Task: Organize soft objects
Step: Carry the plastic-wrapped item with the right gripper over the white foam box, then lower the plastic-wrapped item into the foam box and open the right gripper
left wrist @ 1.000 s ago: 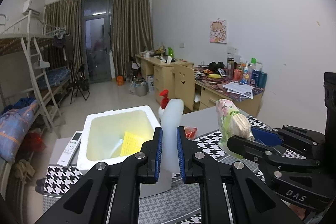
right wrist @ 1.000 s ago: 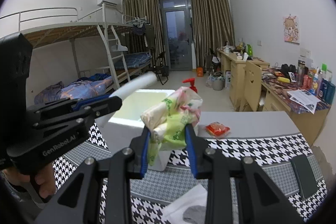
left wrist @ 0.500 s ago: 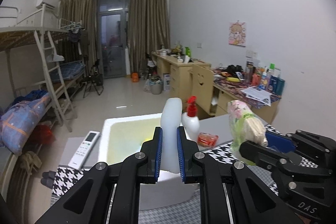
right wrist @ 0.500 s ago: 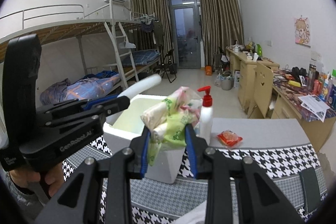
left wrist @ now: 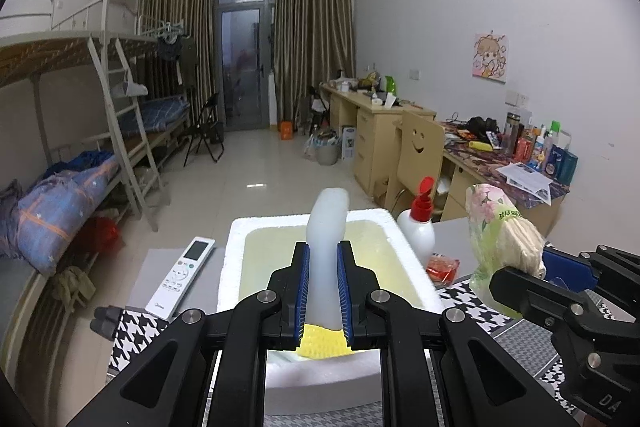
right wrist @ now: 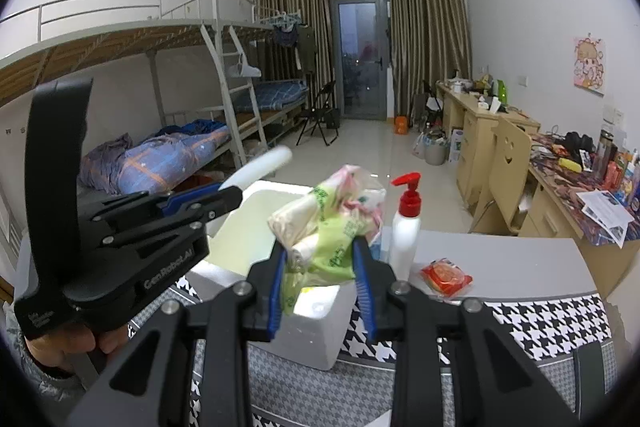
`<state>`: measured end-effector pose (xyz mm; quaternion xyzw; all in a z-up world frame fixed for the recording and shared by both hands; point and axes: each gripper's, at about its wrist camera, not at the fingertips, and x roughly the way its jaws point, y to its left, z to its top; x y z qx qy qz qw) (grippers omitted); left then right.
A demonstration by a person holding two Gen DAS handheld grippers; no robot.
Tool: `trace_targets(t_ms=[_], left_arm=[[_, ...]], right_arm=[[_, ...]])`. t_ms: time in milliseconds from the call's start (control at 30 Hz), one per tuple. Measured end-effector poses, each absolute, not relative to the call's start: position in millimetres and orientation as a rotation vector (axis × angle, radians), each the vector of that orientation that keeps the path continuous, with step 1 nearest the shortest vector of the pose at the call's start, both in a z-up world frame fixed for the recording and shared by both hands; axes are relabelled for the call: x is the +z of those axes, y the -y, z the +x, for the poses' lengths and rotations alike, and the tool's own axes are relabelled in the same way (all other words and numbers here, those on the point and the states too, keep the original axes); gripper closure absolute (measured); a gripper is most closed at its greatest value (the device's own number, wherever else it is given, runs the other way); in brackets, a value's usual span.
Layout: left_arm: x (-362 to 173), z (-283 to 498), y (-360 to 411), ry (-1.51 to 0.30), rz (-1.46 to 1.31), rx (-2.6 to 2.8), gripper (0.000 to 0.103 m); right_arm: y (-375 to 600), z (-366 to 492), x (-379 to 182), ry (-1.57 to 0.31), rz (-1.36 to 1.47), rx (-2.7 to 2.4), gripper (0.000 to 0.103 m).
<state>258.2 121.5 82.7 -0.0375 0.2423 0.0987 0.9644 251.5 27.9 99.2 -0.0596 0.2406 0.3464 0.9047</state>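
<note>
My left gripper [left wrist: 322, 291] is shut on a white foam strip [left wrist: 326, 247] and holds it over the white foam box [left wrist: 234, 259]. A yellow sponge [left wrist: 323, 341] lies inside the box under the jaws. My right gripper [right wrist: 320, 279] is shut on a green and pink plastic bag of soft stuff [right wrist: 324, 227] above the box's near corner [right wrist: 316, 331]. The bag also shows in the left wrist view [left wrist: 500, 239], right of the box. The left gripper [right wrist: 224, 197] with the foam strip [right wrist: 264, 165] shows at left in the right wrist view.
A white pump bottle with a red top [left wrist: 418, 227] [right wrist: 406, 227] and a red packet [left wrist: 442, 265] [right wrist: 446, 277] stand right of the box. A white remote [left wrist: 182, 271] lies left of it. The table carries a houndstooth cloth [right wrist: 540, 323]. A dark phone [right wrist: 590, 371] lies at right.
Both grippers have risen and tilted, so the box sits lower and closer under them. The foam strip and the bag stay held.
</note>
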Motion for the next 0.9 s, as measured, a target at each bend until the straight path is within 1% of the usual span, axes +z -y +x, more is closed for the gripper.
trace_targets(t_ms=[333,433,467,500,533,567,600,633,667,733,900], left_arm=[[62.2,279.6,-136.6,-0.560,-0.089,0.206,0.087],[60.7,281.0,-138.5,-0.560,-0.082,0.205,0.082],[59.8,281.2,-138.5,-0.556,-0.071,0.210,0.079],[59.2,281.0,-138.4,-0.551,-0.060,0.218,0.078],[59.0,280.0,-139.1,-0.549,-0.054,0.222,0.073],[59.0,278.6,-140.0,-0.547,-0.049,0.231,0.061],[59.5,277.7,-140.9,-0.544,-0.047,0.237,0.052],[60.6,274.1,-142.3,-0.529,-0.045,0.242,0.035],[61.4,271.5,-143.6,-0.515,-0.044,0.247,0.025],[63.8,265.9,-145.6,-0.493,-0.043,0.259,0.020],[66.4,256.7,-153.1,-0.489,-0.064,0.259,0.014]], right_arm=[[-43.3,268.5,94.8,-0.529,-0.144,0.712,0.068],[-49.1,270.8,93.7,-0.535,-0.155,0.710,0.068],[-50.8,271.9,93.8,-0.537,-0.156,0.711,0.068],[-51.9,272.4,93.5,-0.537,-0.159,0.710,0.068],[-52.7,273.2,93.4,-0.537,-0.160,0.707,0.068],[-53.0,274.2,93.4,-0.538,-0.157,0.706,0.068],[-53.5,274.6,93.2,-0.539,-0.155,0.706,0.068],[-53.9,275.1,93.1,-0.539,-0.154,0.705,0.068],[-54.6,275.7,93.1,-0.540,-0.155,0.704,0.068],[-55.8,275.5,93.3,-0.539,-0.156,0.704,0.068],[-61.4,275.5,93.7,-0.541,-0.161,0.707,0.068]])
